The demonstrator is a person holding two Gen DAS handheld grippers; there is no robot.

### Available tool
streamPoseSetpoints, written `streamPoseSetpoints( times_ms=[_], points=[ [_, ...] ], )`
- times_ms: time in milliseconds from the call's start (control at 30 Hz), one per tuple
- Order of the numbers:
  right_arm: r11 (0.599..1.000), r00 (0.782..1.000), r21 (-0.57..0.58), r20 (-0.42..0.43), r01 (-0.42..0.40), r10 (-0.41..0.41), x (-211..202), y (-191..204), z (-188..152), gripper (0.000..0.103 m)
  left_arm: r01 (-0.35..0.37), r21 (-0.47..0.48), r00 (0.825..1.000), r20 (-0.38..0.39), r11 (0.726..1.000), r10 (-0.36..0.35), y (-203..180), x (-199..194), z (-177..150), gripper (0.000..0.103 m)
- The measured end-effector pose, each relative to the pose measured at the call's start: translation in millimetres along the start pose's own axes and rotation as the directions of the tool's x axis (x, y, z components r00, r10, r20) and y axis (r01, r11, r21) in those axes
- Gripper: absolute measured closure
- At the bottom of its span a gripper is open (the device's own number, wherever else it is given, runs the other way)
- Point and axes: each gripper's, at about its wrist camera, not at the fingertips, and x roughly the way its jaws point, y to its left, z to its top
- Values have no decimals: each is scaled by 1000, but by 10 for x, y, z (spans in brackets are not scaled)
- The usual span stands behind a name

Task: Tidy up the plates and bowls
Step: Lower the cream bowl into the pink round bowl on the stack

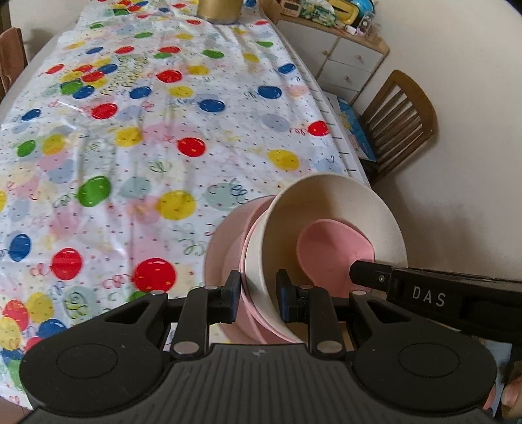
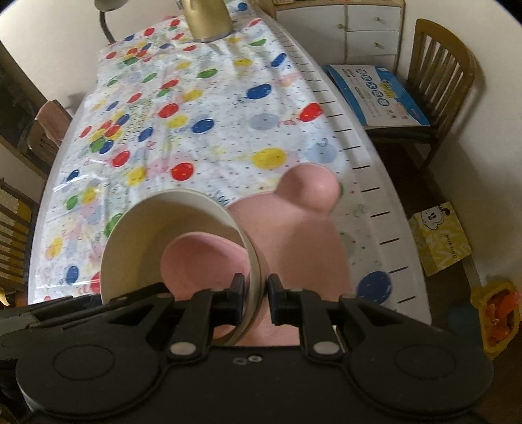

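A cream bowl point(image 1: 329, 202) with a pink bowl point(image 1: 336, 251) nested inside sits on a pink plate point(image 1: 225, 248), all tilted above the near right part of the table. My left gripper point(image 1: 257, 295) is shut on the stack's near rim, one finger inside the cream bowl, one outside against the plate. My right gripper point(image 2: 256, 298) is shut on the cream bowl's point(image 2: 182, 202) opposite rim, with the pink bowl point(image 2: 202, 261) inside and the pink plate point(image 2: 293, 248) behind. Its finger also shows in the left wrist view point(image 1: 365, 274).
The table wears a balloon-print cloth point(image 1: 130, 130). A gold pot point(image 1: 218, 11) stands at the far end. A wooden chair point(image 1: 398, 120) with a blue box point(image 2: 375, 94) and a white drawer cabinet point(image 1: 349, 65) stand to the right. A yellow box point(image 2: 440, 238) lies on the floor.
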Motion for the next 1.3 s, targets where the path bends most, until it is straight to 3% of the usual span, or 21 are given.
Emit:
streamPoseSetpoints(
  times_ms=[267,700,1300],
  points=[
    [1000,999,-9,-44,12,-13,210,-241,102,89,-2,-21,999,-37,1000,2,-132,307,41,81],
    [999,995,-53,-96,-7,2,432,-320,205,88,-21,-75,998,-66,997,16,-100,548,73,81],
    [993,994,-92,-82,-76,69,362,-350,198,78,-60,-90,998,-14,994,59,-128,422,33,81]
  ],
)
